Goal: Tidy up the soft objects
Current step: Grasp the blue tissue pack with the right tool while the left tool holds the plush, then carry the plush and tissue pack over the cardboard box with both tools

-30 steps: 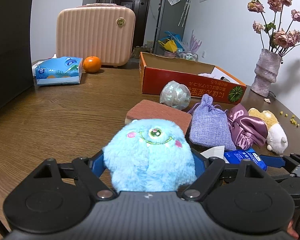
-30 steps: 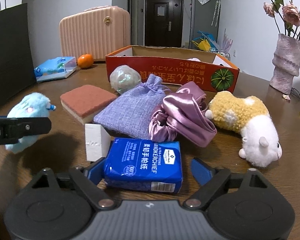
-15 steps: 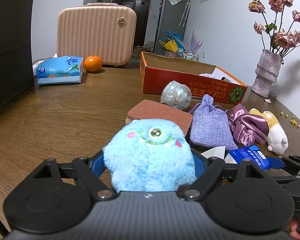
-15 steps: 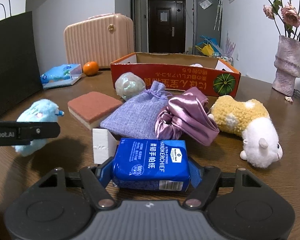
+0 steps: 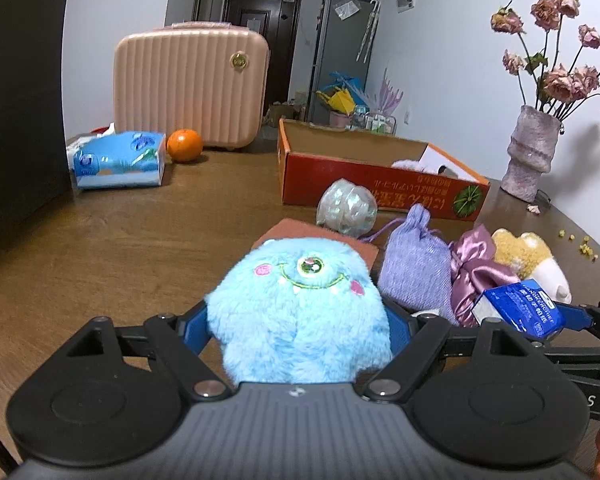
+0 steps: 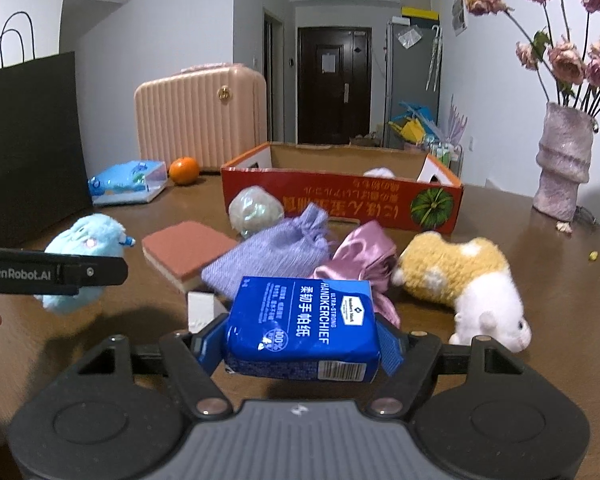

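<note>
On the left, a black bag (image 6: 28,140) is standing at the edge of the wooden table (image 5: 120,248), and a tissue pack (image 5: 118,160) and an orange (image 5: 185,145) are lying before a pink suitcase (image 5: 192,84). The left gripper (image 5: 300,320) is gripping a blue plush toy (image 5: 300,308) between its blue pads. Behind the toy, a brown sponge (image 6: 186,254), a shiny ball (image 6: 255,210) and a purple pouch (image 6: 272,258) are lying near an orange box (image 6: 340,200). The right gripper (image 6: 300,336) is clamping a blue handkerchief pack (image 6: 304,326) and is holding it above the table. Further right, a pink satin pouch (image 6: 364,256) is touching a yellow and white plush toy (image 6: 468,280). A vase (image 6: 562,160) with dried flowers is standing at the far right.
</note>
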Demonstrator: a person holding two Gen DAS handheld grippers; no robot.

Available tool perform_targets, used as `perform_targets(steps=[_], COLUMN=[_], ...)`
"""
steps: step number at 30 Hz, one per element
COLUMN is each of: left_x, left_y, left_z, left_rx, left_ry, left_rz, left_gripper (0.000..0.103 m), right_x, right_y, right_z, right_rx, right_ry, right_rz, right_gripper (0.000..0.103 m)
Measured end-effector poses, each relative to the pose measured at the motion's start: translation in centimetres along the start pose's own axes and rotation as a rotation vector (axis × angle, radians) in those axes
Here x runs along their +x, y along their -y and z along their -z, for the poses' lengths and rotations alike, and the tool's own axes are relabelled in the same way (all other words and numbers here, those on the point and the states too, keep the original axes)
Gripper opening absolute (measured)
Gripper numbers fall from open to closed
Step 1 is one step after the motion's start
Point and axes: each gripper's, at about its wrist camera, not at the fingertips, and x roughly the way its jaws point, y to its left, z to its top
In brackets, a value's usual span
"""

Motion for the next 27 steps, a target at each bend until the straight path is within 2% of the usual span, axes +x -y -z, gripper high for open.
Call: perform_targets(steps=[12, 27], left_x=[-1.4, -1.3], left_y=[1.9, 4.0], left_z=[-2.6, -6.4], left_rx=[0.035, 0.027], left_ry=[0.081, 0.151], left_rz=[0.014, 0.032], left_gripper=[0.083, 0.084], right_x=[-1.6, -0.8], right_y=[1.7, 3.4], right_z=[-2.6, -6.6], right_rx=[0.002, 0.014], right_ry=[0.099, 0.197], right_rz=[0.029, 0.048], right_gripper=[0.073, 0.073])
